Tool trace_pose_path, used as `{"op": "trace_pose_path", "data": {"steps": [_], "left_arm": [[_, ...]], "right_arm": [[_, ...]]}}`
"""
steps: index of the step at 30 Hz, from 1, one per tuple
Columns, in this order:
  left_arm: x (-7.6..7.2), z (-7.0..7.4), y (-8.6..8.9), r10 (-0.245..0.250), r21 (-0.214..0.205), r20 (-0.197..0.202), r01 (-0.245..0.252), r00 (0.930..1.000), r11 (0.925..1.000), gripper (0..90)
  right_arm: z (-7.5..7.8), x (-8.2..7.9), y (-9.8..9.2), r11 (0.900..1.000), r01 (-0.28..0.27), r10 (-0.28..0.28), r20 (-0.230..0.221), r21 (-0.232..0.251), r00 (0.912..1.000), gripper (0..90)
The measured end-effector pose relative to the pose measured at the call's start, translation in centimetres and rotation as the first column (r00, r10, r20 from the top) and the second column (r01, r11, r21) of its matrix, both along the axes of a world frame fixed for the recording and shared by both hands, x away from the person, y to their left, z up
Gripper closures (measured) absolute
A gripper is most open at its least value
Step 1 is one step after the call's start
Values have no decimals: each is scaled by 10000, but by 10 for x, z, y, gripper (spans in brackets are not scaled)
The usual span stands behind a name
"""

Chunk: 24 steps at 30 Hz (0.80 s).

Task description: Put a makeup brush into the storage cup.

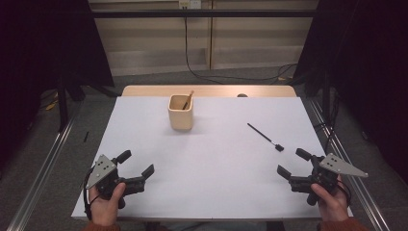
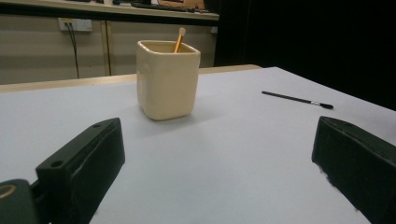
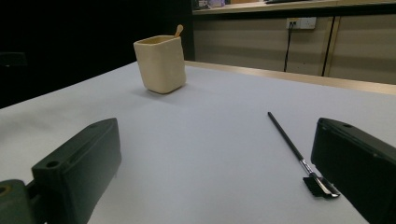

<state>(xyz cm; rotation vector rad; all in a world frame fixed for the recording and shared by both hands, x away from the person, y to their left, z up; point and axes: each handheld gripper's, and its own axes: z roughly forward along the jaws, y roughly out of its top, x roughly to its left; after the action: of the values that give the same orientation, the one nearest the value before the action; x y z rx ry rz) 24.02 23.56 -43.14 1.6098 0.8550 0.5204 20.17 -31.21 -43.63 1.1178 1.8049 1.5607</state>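
Note:
A cream square cup [image 1: 181, 112] [image 2: 167, 78] [image 3: 160, 64] stands at the table's far middle with a wooden stick [image 1: 187, 100] [image 2: 179, 39] [image 3: 178, 30] leaning inside it. A thin black brush [image 1: 263, 136] [image 2: 297, 99] [image 3: 297, 154] lies flat on the right side of the table. My left gripper [image 1: 138, 164] [image 2: 219, 177] is open near the front left, pointed at the cup, holding nothing. My right gripper [image 1: 293, 162] [image 3: 217, 177] is open near the front right, with the brush head just ahead of its right jaw.
The white table top [image 1: 211, 163] has a wooden strip along its far edge [image 1: 211, 91]. Metal rails run down both sides of the table. Black curtains stand left and right, and cables trail on the floor behind.

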Motion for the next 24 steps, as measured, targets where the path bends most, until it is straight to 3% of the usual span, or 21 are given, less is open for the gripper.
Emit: {"op": "trace_pose_path", "data": {"steps": [10, 12, 17, 24], "left_arm": [[7, -1, -3, -78, 42, -23, 78, 10000, 10000, 24], [7, -2, -3, -57, 72, -40, 57, 10000, 10000, 24], [7, -1, -6, -190, 54, -77, 190, 9998, 9998, 23], [8, -2, -5, -151, 111, -53, 152, 9999, 9998, 23]], "right_arm": [[3, 18, 5, 9991, 9, -29, -442, -434, 9990, 4], [5, 23, 5, 9980, -7, -16, -362, -637, 9993, 3], [15, 35, 2, 9982, 103, -103, 7, -588, 9999, 5], [24, 57, 3, 9957, -90, 88, -32, -923, 10000, 20]]}}
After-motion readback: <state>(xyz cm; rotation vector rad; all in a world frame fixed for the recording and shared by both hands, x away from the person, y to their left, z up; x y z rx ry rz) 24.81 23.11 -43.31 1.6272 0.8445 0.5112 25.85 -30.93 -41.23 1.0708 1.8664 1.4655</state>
